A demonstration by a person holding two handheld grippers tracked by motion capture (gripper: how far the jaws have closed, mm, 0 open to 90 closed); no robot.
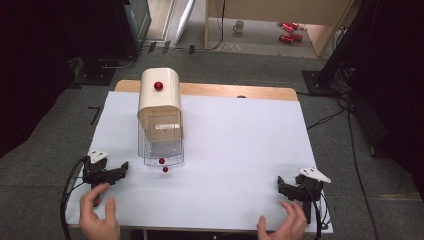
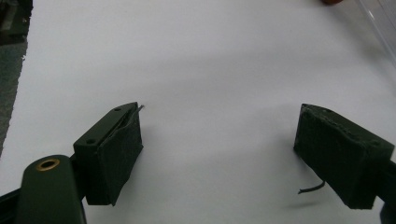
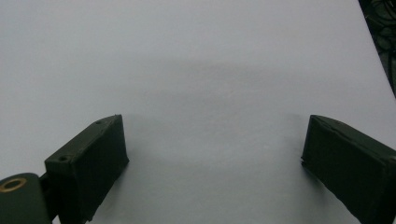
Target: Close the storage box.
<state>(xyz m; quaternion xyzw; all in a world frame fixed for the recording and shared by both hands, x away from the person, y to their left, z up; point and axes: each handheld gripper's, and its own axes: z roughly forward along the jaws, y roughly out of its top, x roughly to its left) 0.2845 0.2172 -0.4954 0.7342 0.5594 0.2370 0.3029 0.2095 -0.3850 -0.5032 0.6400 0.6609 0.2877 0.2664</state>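
Note:
A cream box point(image 1: 160, 100) with a rounded top and a red knob point(image 1: 158, 86) stands at the back left of the white table point(image 1: 235, 150). Its clear flap point(image 1: 162, 147) hangs open toward me, with a small red knob point(image 1: 161, 161) at its lower edge. My left gripper point(image 1: 122, 169) lies on the table left of the flap, jaws wide open and empty point(image 2: 219, 126). The flap's clear edge point(image 2: 380, 18) shows in the left gripper view. My right gripper point(image 1: 281, 184) rests near the front right, also open with bare table between its jaws point(image 3: 215, 135).
A person's left hand point(image 1: 97, 215) and right hand point(image 1: 285, 225) hover with spread fingers just behind the grippers at the front edge. Beyond the table are a mug point(image 1: 239, 26) and red cans point(image 1: 288, 31) on the floor, with dark stands and cables at both sides.

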